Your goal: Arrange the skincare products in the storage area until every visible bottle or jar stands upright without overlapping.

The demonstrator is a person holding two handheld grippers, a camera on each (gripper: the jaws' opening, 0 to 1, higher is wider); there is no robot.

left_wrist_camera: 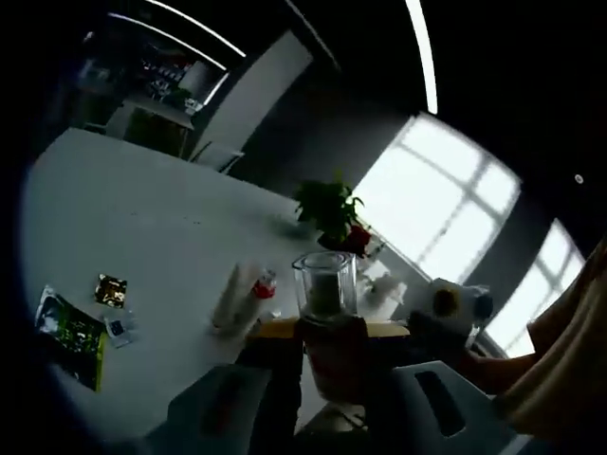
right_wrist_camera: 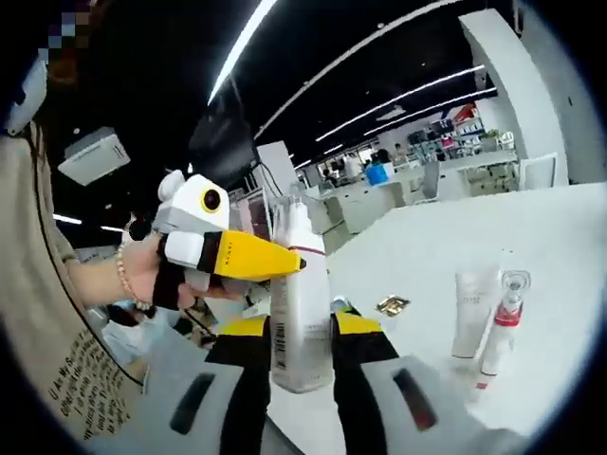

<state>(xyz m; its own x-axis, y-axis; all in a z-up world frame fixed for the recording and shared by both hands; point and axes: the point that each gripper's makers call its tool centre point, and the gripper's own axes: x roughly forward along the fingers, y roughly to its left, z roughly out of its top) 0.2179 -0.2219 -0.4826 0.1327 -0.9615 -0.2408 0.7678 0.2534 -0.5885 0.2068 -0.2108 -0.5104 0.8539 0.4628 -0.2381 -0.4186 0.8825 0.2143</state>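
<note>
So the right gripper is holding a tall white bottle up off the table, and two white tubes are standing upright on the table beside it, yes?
Not quite. The right gripper does hold the tall white bottle up, but the two white tubes are lying flat on the white table, not standing, as the right gripper view shows.

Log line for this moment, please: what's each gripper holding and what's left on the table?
left gripper: shut on clear jar | right gripper: shut on white bottle | table: two tubes standing, untouched
</note>
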